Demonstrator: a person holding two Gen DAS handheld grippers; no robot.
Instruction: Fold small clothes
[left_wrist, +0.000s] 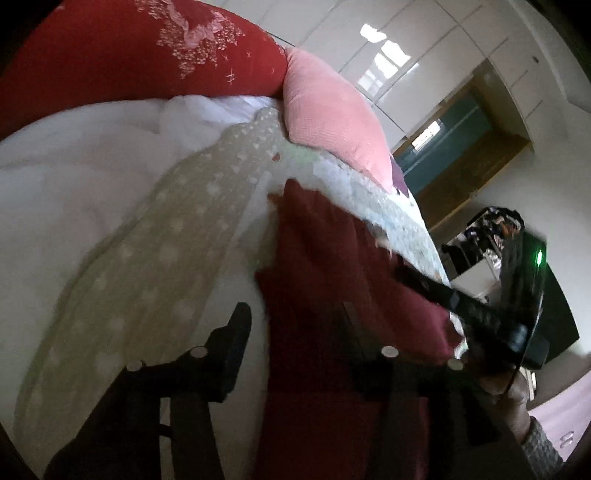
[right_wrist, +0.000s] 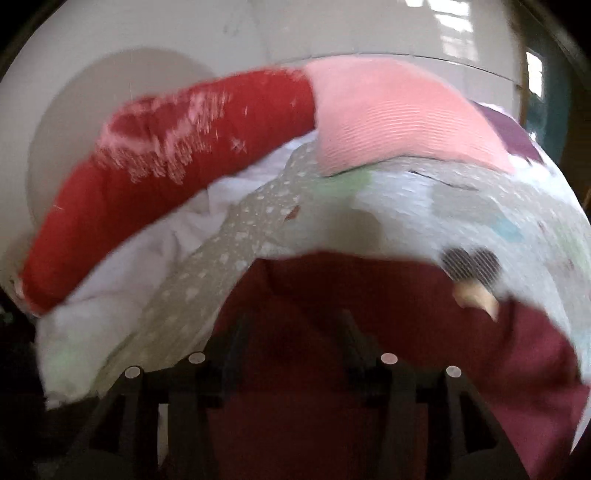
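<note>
A dark red small garment (left_wrist: 325, 266) lies on the bed and runs between the fingers of my left gripper (left_wrist: 295, 328), whose jaws stand apart around it. The other gripper (left_wrist: 480, 310) comes in from the right, its fingers on the garment's right edge. In the right wrist view the same dark red garment (right_wrist: 351, 314) fills the space between the fingers of my right gripper (right_wrist: 295, 332); the view is blurred, so the grip is unclear. A pale tag (right_wrist: 476, 295) shows on the garment.
A beige dotted cloth (left_wrist: 166, 258) and white bedding (left_wrist: 74, 184) lie to the left. A red pillow (left_wrist: 129, 55) and a pink pillow (left_wrist: 332, 110) sit at the bed's head. A patterned light quilt (right_wrist: 461, 214) lies on the right. White wardrobes (left_wrist: 424, 44) stand behind.
</note>
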